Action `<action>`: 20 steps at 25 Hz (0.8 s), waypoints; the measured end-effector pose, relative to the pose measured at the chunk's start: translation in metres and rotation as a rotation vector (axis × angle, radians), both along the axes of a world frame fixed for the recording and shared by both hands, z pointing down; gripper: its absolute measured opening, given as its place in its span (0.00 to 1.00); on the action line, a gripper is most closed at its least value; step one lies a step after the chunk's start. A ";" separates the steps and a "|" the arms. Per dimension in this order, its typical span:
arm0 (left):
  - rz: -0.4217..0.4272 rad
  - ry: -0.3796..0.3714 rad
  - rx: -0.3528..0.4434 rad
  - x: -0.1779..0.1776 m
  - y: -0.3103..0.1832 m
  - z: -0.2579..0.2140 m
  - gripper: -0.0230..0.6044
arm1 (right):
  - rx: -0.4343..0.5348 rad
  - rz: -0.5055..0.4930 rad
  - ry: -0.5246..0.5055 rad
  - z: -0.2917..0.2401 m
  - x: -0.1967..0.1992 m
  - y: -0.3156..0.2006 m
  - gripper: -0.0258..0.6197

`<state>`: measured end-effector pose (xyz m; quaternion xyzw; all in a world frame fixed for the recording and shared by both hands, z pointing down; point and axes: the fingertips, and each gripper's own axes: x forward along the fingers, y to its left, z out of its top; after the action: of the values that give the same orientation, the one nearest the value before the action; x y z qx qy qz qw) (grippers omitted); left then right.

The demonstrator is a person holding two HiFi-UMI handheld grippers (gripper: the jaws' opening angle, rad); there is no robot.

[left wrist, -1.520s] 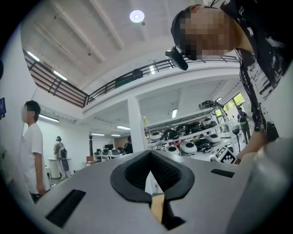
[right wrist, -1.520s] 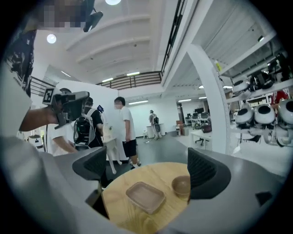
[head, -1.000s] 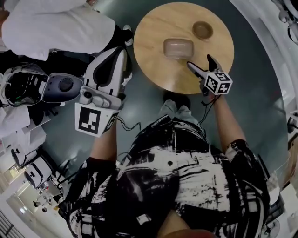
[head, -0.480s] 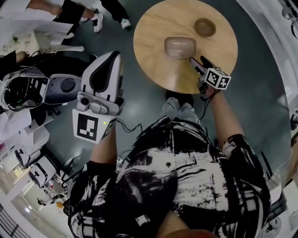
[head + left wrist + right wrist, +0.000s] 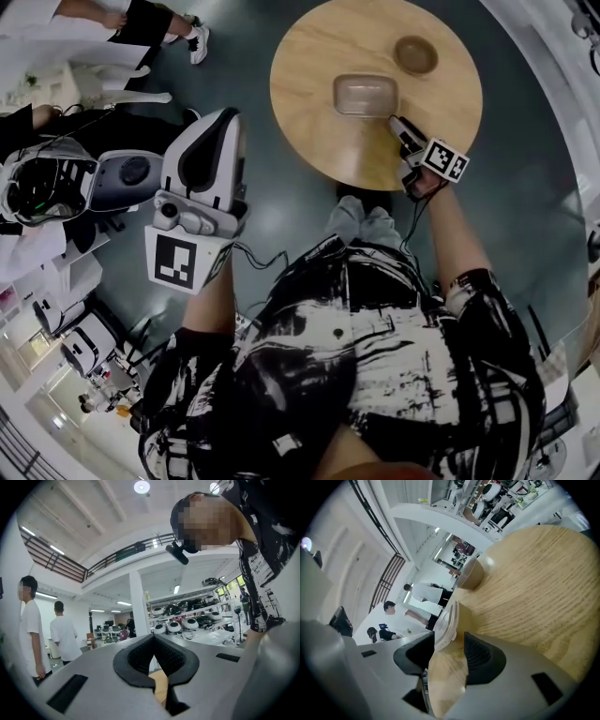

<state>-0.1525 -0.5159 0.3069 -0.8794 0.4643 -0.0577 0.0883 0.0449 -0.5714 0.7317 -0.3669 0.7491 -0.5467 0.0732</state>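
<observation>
We held the left gripper (image 5: pixel 153 638) up off the table (image 5: pixel 314 141), out to its left over the dark floor (image 5: pixel 281 216). Its jaws were closed tip to tip with nothing between them. Its view looked across the hall to two people in white shirts (image 5: pixel 32 630) and shelves (image 5: pixel 187 620) of round white gear.

On the round wooden table lay a clear tray (image 5: pixel 365 94), near the middle, and a small brown bowl (image 5: pixel 415 54) stood beyond it to the right, apart from it.

We had the right gripper (image 5: pixel 449 639) low over the table's near right part, pointed at the tray. Its jaws stood apart at a middling width, and the tray's near rim reached in between them, close against the left pad (image 5: pixel 423 649), with bare wood showing by the right one. We could not tell whether either pad touched the rim. The bowl sat past the tray in that gripper's view.
</observation>
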 end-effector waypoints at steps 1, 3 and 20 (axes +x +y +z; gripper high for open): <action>-0.001 -0.001 -0.001 0.000 0.000 0.001 0.03 | -0.004 0.001 -0.006 0.001 0.000 0.000 0.34; -0.002 -0.004 -0.001 0.001 0.002 0.001 0.03 | -0.011 0.004 -0.024 0.003 0.001 0.000 0.32; -0.001 -0.001 0.008 0.008 0.008 0.001 0.03 | -0.005 -0.021 -0.053 0.001 0.009 0.000 0.11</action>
<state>-0.1449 -0.5082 0.3075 -0.8789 0.4647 -0.0564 0.0921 0.0542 -0.5710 0.7330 -0.3446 0.7494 -0.5588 0.0863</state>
